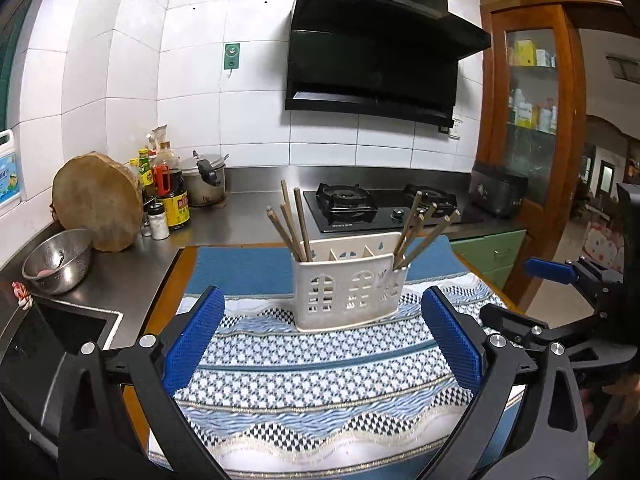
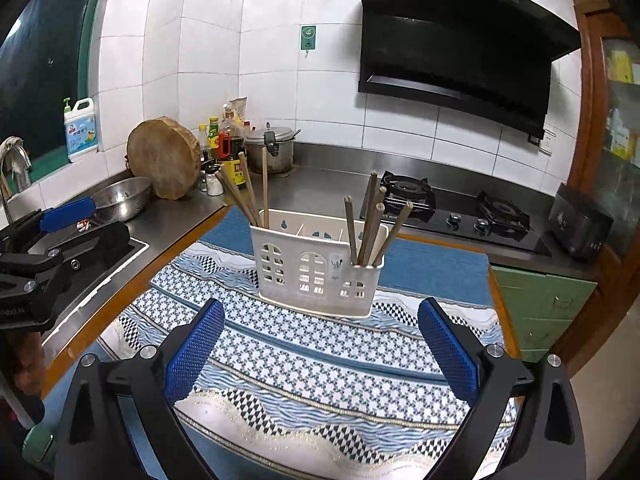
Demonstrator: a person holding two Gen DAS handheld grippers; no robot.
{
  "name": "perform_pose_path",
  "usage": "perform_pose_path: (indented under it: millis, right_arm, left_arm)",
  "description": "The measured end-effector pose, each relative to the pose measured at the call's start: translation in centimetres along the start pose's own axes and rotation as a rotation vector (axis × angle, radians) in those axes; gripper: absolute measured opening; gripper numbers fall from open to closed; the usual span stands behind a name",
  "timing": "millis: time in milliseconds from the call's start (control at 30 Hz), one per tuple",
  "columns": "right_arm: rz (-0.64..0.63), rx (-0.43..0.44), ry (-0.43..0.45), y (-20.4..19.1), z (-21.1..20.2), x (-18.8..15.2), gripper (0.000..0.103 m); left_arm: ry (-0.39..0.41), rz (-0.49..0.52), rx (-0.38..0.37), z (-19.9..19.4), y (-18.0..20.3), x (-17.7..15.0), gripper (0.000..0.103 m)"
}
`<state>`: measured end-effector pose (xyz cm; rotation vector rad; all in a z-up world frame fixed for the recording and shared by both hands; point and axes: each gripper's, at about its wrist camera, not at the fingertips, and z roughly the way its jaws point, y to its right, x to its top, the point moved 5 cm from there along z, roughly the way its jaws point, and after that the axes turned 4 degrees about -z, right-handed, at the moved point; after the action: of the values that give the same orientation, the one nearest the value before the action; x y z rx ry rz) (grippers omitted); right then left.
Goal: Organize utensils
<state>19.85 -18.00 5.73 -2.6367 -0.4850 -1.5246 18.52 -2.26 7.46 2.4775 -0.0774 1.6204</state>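
A white plastic utensil holder point(image 1: 347, 284) point(image 2: 318, 265) with window-shaped cut-outs stands upright on a blue patterned cloth point(image 1: 320, 368) point(image 2: 320, 360). Several wooden chopsticks point(image 1: 292, 226) point(image 2: 248, 196) lean in its left compartment, and several more chopsticks point(image 1: 420, 232) point(image 2: 372, 228) lean in its right one. The middle compartments look empty. My left gripper point(image 1: 322, 340) is open, short of the holder, with nothing between its blue pads. My right gripper point(image 2: 320, 350) is open too, also short of the holder and empty. Each gripper shows at the edge of the other's view.
A steel counter point(image 1: 240, 220) runs behind the cloth with a gas hob point(image 1: 376, 204) point(image 2: 452, 212), a round wooden chopping block point(image 1: 98, 202) point(image 2: 164, 158), sauce bottles point(image 1: 170, 192), a pressure cooker point(image 2: 270, 148) and a steel bowl point(image 1: 56, 260). A sink point(image 1: 60, 332) lies left.
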Motion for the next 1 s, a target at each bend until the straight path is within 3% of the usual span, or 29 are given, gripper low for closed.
perform_pose_path:
  millis: [467, 1000]
  right_arm:
    - [0.036, -0.048, 0.002, -1.2, -2.4, -4.9, 0.096]
    - [0.107, -0.062, 0.024, -2.1, -4.8, -7.6, 0.096]
  left_arm:
    - [-0.034, -0.064, 0.036, -2.3, -2.2, -4.9, 0.098]
    - [-0.021, -0.112, 0.078, -5.0, -3.4, -7.6, 0.098]
